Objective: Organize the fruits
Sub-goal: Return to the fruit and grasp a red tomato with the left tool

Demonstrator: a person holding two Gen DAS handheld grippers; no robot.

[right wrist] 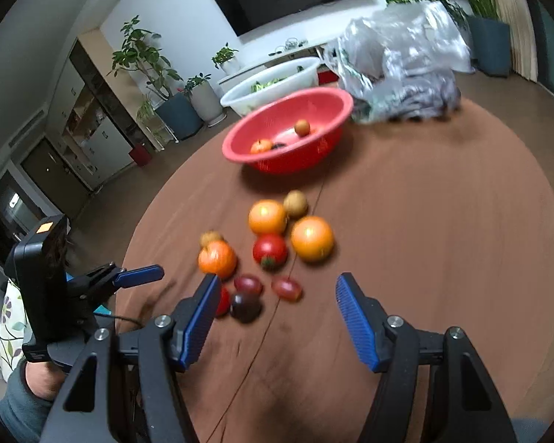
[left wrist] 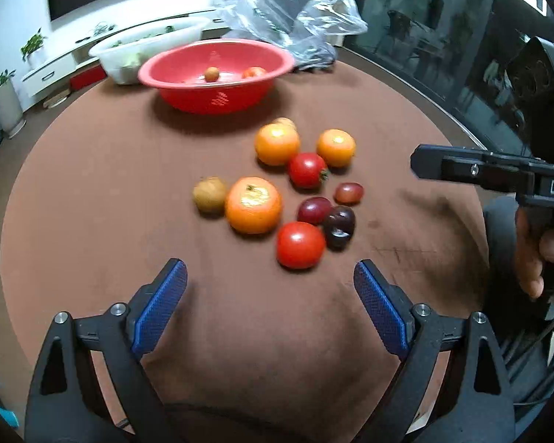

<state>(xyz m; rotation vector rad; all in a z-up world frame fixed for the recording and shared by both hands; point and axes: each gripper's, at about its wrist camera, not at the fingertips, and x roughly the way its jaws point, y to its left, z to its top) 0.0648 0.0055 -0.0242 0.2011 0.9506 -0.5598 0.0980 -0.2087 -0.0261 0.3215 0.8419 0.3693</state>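
The loose fruit sits in a cluster on the round brown cloth-covered table (left wrist: 92, 184), on the near side of the red perforated plastic basin (left wrist: 218, 74) — three oranges, two red tomatoes, three dark plums and a couple of small brownish fruits. Nearest my left tongs is the glossy red tomato (left wrist: 300, 244), touching the dark purple plum (left wrist: 339, 226). The basin already holds a few pieces, so I judge the sorting as barely begun.

My left gripper (left wrist: 271, 295) hangs with its blue pads spread wide and nothing between them; my right gripper (right wrist: 277, 317) is likewise parted and empty, above the plums on the side of the pile away from the basin. No pad touches fruit.

For this pick I would take one fruit per hand at the cluster's edge, straddle it squarely, and close gently — round fruit rolls and tomatoes bruise. Beyond the basin lie a white plastic tub (left wrist: 147, 44) and a crumpled clear plastic bag (left wrist: 295, 18).
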